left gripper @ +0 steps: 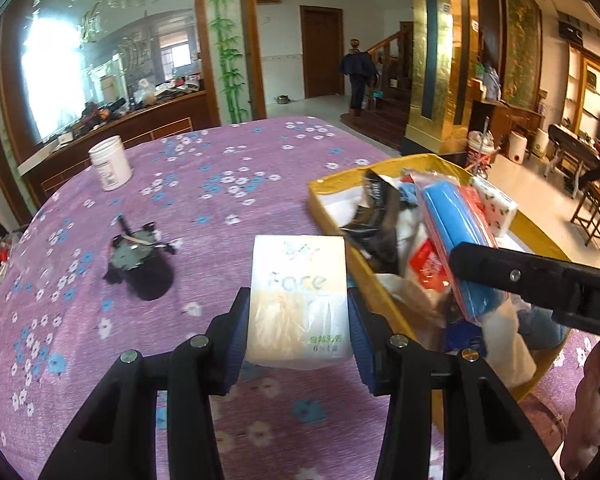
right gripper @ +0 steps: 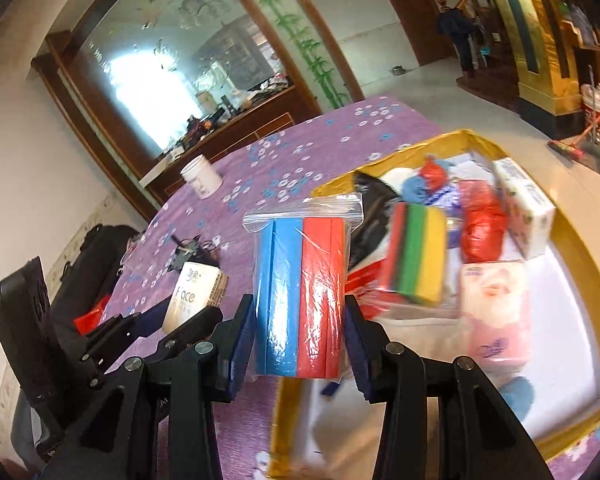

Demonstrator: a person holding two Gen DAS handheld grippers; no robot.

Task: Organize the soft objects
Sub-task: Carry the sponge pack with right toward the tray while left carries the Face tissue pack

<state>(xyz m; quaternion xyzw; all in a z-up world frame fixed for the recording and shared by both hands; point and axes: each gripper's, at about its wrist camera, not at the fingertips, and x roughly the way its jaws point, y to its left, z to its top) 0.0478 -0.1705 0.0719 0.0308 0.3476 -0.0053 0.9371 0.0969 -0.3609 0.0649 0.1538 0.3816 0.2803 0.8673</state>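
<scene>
- I am seeing the counter (left gripper: 228,152) wearing a purple flowered cloth, a mirrored room behind it.
- The yellow box (right gripper: 580,240) is showing its striped sponge (right gripper: 416,256) only to the right wrist.
- My left hand-held gripper (left gripper: 298,320) is pinching the tissue pack (left gripper: 298,296) above the cloth.
- My right hand-held gripper (right gripper: 300,328) is pinching the bagged sponges (right gripper: 300,288) at the box's edge.
- Only the left wrist is catching the person (left gripper: 358,76) by the stairs clearly.

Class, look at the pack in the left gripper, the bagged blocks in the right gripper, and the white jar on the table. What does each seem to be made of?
Tissue pack: soft paper in glossy plastic film, judging by the sheen. Bagged blocks: probably matte sponge or foam in a clear, crinkled zip bag. White jar: likely opaque plastic with a printed label.
</scene>
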